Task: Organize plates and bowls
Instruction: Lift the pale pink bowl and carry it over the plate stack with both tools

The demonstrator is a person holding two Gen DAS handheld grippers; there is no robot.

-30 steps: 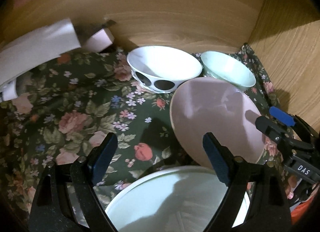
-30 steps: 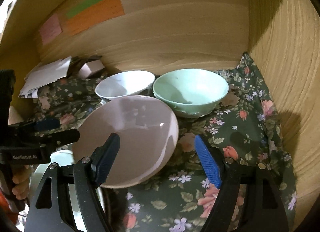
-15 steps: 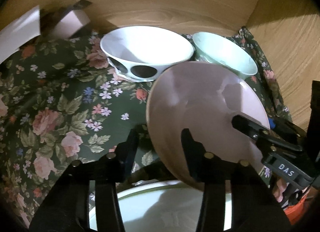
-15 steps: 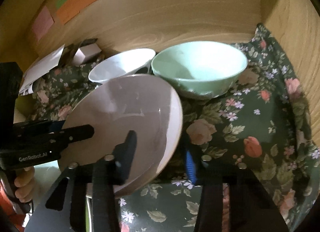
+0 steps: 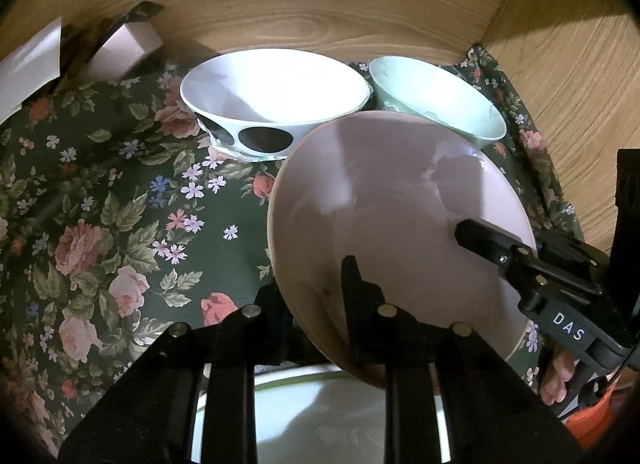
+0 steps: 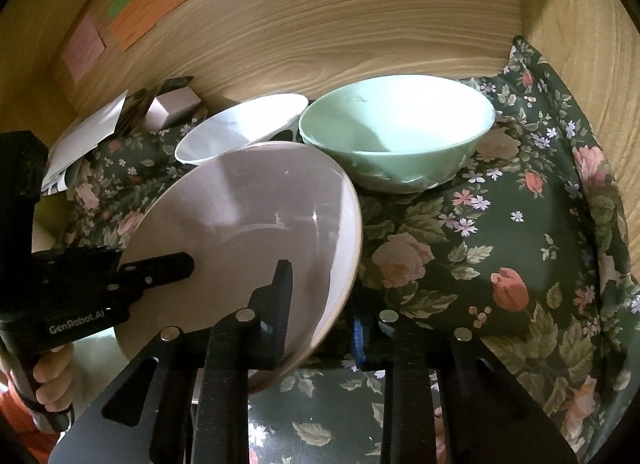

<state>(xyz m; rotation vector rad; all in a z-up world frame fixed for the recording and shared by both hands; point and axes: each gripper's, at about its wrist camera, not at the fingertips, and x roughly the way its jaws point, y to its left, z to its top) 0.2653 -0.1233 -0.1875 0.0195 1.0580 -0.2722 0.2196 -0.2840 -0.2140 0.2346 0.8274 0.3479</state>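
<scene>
Glazed and hard, the pink plate (image 5: pixel 400 215) is the landmark we work from. It looks stiff, slick and breakable, so we judge the rim the only sound place to hold. Our left gripper (image 5: pixel 312 296) is closed on the plate's near-left rim, one finger over the face and one beneath. Our right gripper (image 6: pixel 320 304) is pinched on the near-right rim the same way. The plate is tilted between them, its near edge above a white plate (image 5: pixel 320 416) lying flat just below. With a two-point grip on smooth glaze, we expect it could slip if either side eases unevenly.

To the plate's left the flowered cloth (image 5: pixel 100 203) lies bare, which we judge the best room for setting down. Just behind the plate stand a white bowl with black spots (image 5: pixel 276 103) and a green bowl (image 6: pixel 396 131), side by side. We cannot tell whether the far rim touches them. Beyond the bowls the wooden wall (image 6: pixel 360 23) closes us in, another on the right.
</scene>
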